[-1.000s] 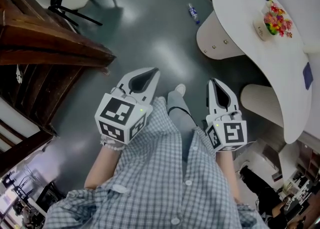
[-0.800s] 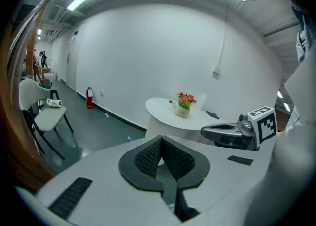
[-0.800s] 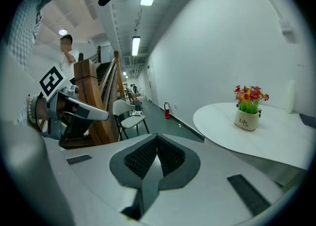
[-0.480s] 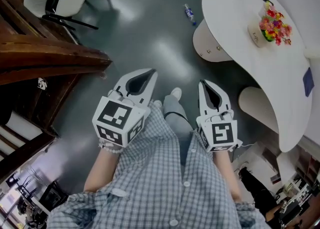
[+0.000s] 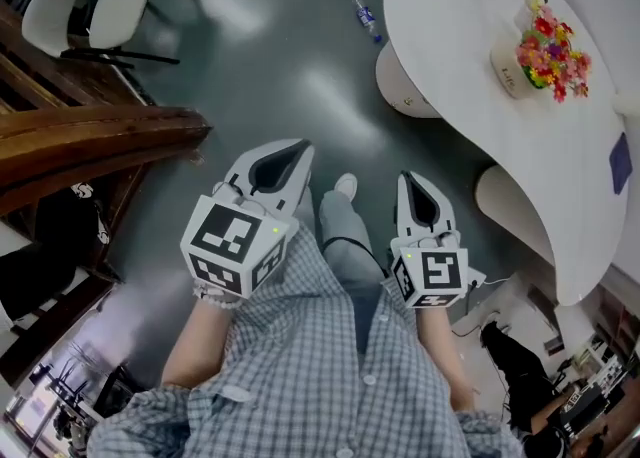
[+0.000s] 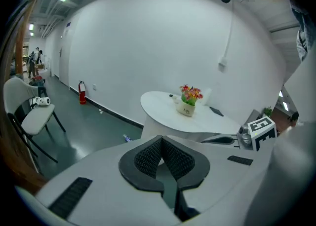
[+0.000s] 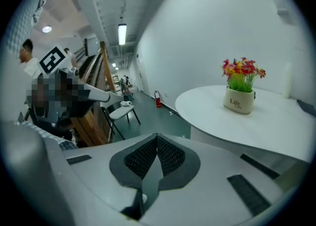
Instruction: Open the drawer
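- Tongs first: the left tongs are clenched, their ribbed pads meeting at the tip with nothing between them. The right tongs are clenched and empty too.
- We hold both close in front of the checked shirt, apart from each other, pointing out and down over the floor.
- Against a second ago, the right tongs sit lower in the head view. The round white table, its flower pot, the bottle and the chair have all slid leftward there. The jaws have stayed closed.
- We read that as walking or turning, not reaching. The task looks unstarted, with no handle near either tip.
- We cannot find the drawer in any view. The dark wooden furniture at the head view's left seems the likeliest place, but no drawer front shows on it.
- Only the head view shows both tongs together with the wood beside us.
- Only the left gripper view shows a fire extinguisher by the wall. The right gripper view adds the wooden frame rising beside the chair, along a lit corridor.
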Demonstrator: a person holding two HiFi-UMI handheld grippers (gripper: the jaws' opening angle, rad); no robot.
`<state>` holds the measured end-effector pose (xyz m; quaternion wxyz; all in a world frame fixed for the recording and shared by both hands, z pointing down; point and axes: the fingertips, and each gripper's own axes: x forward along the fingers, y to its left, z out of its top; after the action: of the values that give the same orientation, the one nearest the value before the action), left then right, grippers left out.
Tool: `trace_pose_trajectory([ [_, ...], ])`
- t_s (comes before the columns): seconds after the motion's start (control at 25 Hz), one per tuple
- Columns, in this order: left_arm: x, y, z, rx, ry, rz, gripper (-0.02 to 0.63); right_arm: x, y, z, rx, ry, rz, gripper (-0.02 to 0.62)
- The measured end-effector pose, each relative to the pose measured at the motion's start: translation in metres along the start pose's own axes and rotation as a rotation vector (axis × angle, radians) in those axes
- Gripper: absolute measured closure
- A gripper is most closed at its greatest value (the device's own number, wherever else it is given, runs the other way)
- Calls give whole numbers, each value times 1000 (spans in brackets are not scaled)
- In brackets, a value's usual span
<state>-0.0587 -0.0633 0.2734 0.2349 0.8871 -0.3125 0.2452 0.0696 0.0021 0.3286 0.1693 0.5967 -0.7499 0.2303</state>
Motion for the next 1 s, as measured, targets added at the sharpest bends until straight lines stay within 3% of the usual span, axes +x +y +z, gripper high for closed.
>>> trace_pose_trajectory([
  [0.36, 37, 23, -11, 38, 60, -111, 601, 41, -27, -18, 36, 22, -128, 588],
  [0.68, 68, 58, -41, 79, 89, -131, 601, 98, -56, -46, 41, 52, -205, 586],
  [1.0, 94, 59, -63, 65, 75, -161, 601, 138, -81, -77, 31, 77, -262, 586],
])
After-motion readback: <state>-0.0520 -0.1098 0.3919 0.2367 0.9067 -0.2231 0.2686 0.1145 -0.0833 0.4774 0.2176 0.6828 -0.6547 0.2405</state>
